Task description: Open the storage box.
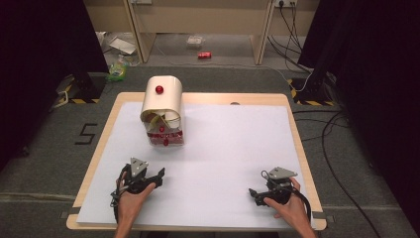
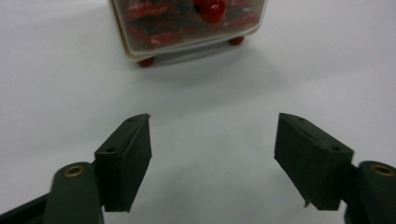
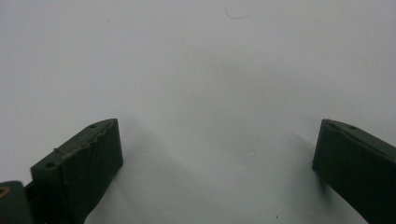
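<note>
both grippers rest low on the white sheet [image 1: 223, 148] that covers the table. left gripper [image 1: 159, 174] sits at about 7 o'clock on the sheet, held in the person's left hand [image 1: 130, 196], its jaws spread wide with nothing between them; in the left gripper view the left gripper [image 2: 212, 140] shows bare white sheet in the gap. its jaws point toward 1 o'clock, at the bread box [image 1: 162, 110].

the bread box stands upright at about 11 o'clock on the sheet, well apart from both grippers. it has a cream rolling lid with 1 red knob [image 1: 159, 89] on top and a clear front through which red things show. in the left gripper view the bread box [image 2: 187, 28] is straight ahead at 12 o'clock, standing on small red feet [image 2: 145, 61].

right gripper [image 1: 253, 193] lies at about 5 o'clock, in the right hand [image 1: 289, 206], jaws pointing toward 9 o'clock. in the right gripper view the right gripper [image 3: 217, 149] is also spread wide and holds nothing.
</note>
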Demonstrator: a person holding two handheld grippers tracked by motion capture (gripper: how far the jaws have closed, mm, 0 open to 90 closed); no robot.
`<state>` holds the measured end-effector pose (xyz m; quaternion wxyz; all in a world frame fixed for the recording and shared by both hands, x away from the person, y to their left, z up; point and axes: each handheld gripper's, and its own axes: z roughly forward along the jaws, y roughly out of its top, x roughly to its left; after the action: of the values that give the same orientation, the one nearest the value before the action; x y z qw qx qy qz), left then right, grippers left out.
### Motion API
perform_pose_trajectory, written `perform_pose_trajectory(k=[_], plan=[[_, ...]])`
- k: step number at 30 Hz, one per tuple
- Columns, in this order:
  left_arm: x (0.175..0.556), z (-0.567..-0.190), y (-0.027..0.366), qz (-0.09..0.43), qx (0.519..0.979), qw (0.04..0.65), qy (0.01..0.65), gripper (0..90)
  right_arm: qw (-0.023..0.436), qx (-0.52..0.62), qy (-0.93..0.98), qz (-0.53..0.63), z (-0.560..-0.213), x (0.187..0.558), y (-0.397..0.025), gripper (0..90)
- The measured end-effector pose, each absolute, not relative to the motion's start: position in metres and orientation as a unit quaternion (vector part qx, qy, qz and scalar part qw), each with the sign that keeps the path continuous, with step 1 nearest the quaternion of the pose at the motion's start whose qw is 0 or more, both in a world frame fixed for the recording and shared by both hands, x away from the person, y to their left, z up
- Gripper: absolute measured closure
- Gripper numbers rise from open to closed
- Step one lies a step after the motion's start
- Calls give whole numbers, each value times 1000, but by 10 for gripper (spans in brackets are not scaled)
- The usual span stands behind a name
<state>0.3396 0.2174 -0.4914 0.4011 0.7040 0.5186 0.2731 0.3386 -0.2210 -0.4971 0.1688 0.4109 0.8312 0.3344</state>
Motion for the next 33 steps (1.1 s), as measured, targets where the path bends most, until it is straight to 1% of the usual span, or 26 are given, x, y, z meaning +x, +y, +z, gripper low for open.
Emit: perform_pose_trajectory(k=[6,11,19,26,33], plan=[[349,-489,206,294,697,413,508,358,170,411,831,334,-497,339,-221,20],[355,-486,199,305,690,420,505,396,170,411,831,334,-497,339,-221,20],[362,-480,195,319,688,421,498,446,170,411,831,334,-497,339,-221,20],[367,-477,196,332,678,427,498,476,170,411,831,334,-497,339,-221,19],[372,-480,195,329,681,423,498,500,170,411,831,334,-497,339,-221,19]])
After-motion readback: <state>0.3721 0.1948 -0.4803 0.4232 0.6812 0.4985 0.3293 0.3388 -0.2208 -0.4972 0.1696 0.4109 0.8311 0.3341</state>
